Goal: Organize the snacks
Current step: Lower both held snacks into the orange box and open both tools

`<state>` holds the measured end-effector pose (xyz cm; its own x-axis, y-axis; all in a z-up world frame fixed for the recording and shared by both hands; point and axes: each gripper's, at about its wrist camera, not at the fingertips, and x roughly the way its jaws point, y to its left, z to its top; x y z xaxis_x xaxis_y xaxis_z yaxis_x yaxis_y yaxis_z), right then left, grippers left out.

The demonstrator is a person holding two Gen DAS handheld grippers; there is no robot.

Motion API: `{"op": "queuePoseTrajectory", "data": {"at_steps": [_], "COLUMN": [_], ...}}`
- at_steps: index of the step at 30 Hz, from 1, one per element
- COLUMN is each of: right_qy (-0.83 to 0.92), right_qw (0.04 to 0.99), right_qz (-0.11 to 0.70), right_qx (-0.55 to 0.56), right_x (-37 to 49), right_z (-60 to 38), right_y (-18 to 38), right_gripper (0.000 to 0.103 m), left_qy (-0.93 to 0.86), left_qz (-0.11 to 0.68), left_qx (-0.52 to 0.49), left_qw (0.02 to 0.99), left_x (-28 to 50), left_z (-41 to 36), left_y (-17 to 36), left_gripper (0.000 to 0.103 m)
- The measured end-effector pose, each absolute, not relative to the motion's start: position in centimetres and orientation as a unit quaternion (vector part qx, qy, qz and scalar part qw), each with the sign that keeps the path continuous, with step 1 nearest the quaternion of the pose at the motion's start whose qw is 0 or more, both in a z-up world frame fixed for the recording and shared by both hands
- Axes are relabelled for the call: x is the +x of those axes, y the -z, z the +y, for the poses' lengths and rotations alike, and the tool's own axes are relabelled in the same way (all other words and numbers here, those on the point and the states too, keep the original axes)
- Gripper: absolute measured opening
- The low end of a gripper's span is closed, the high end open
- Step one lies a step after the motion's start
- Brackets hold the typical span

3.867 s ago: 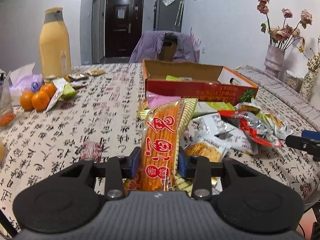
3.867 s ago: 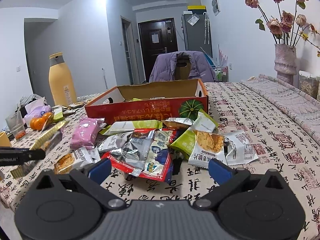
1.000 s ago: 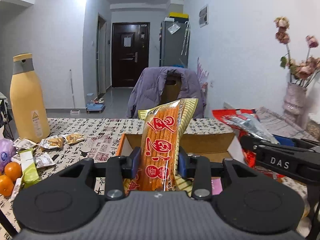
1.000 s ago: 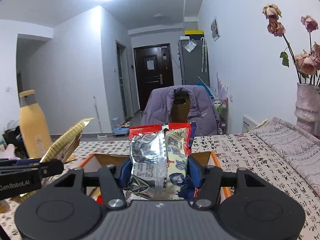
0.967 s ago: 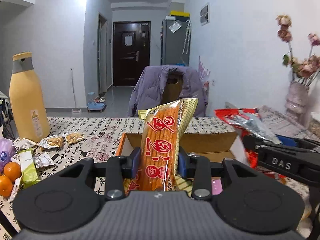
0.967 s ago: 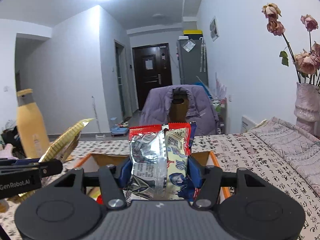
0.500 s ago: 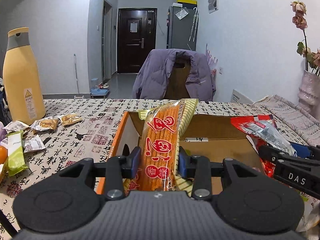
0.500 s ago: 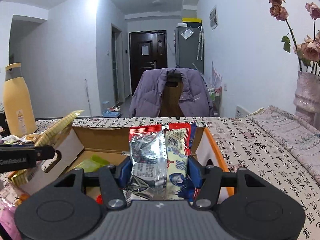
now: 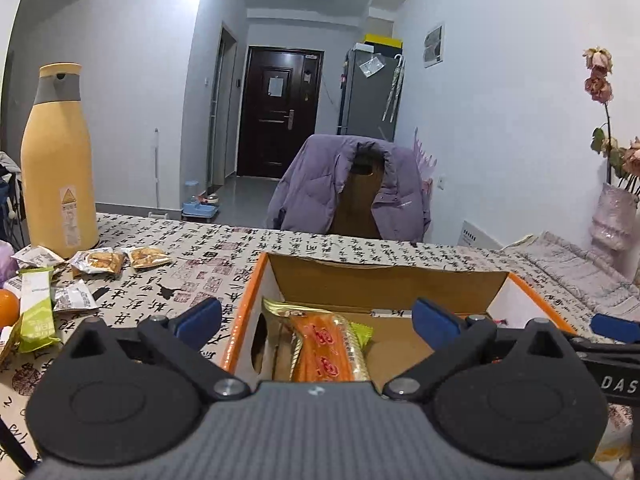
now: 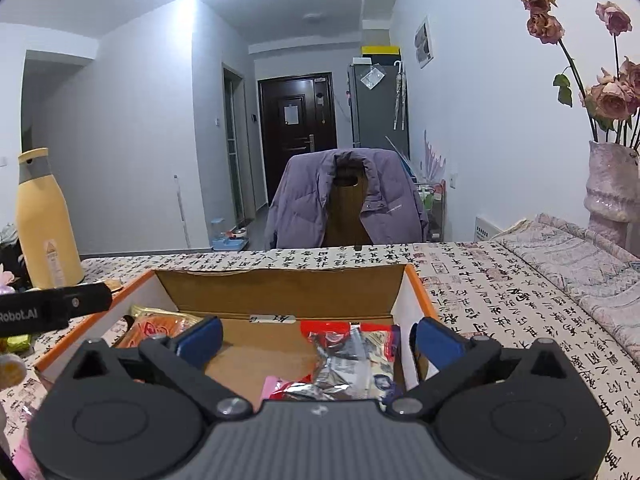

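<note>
both snacks dropped in the box, now back out clean

so the left gripper [image 9: 316,318] and the right gripper [image 10: 318,340] have both just been opening, and the jaws now stand wide with nothing pinched between them. the long orange stick-snack packet with the gold edge [image 9: 326,354] lies in the left end of the orange-rimmed cardboard box [image 9: 384,280], and the crinkly silver and red foil snack packet [image 10: 352,356] lies in the right end of that same box, partly over a pink wrapper [image 10: 276,388].

if i were doing this step, i'd lift both tools straight up before swinging back toward the remaining snacks. the blue pads [image 9: 200,316] sit low near the box rim, so a sideways pull could probably catch the cardboard wall or drag a packet back out. foil packets are slippery and springy too, so i'd check they settle flat and don't ride up the wall.

count, from what shows:
- grippers: two, both spread open
- boxes: one
- packets i can pick out in the box: the orange one, the silver and red one, a pink one, and a green wrapper corner [image 9: 360,330] behind the orange one, so four at least
- small loose packets on the calligraphy-print tablecloth [image 9: 200,264] near the tall yellow bottle with a grey collar [image 9: 58,160]: about five, hard to separate
- oranges: one visible at the left view's edge [image 9: 8,312]
</note>
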<state>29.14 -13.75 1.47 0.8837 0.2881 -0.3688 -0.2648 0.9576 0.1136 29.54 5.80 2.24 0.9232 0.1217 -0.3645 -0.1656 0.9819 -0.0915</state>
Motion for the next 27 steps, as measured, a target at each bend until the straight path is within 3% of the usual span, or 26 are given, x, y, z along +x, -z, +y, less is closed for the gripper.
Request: {"op": "queuePoseTrajectory", "data": {"at_steps": [10, 27], "right_qy": [-0.145, -0.158], "right_qw": [0.973, 0.973], "right_qz": [0.178, 0.167], "right_qx": [0.030, 0.011], "right_x": [28.0, 19.9], "right_z": [-13.9, -16.0], "right_y": [-3.6, -6.9], "right_gripper": [0.103, 0.103], "left_qy": [-0.079, -0.072], "left_qz": [0.166, 0.157], "left_qx": [-0.072, -0.066], "left_qw": [0.980, 0.983], "left_x": [28.3, 19.6], "left_z": [5.4, 5.6], "left_y": [-4.9, -7.5], "left_gripper": [0.103, 0.103]}}
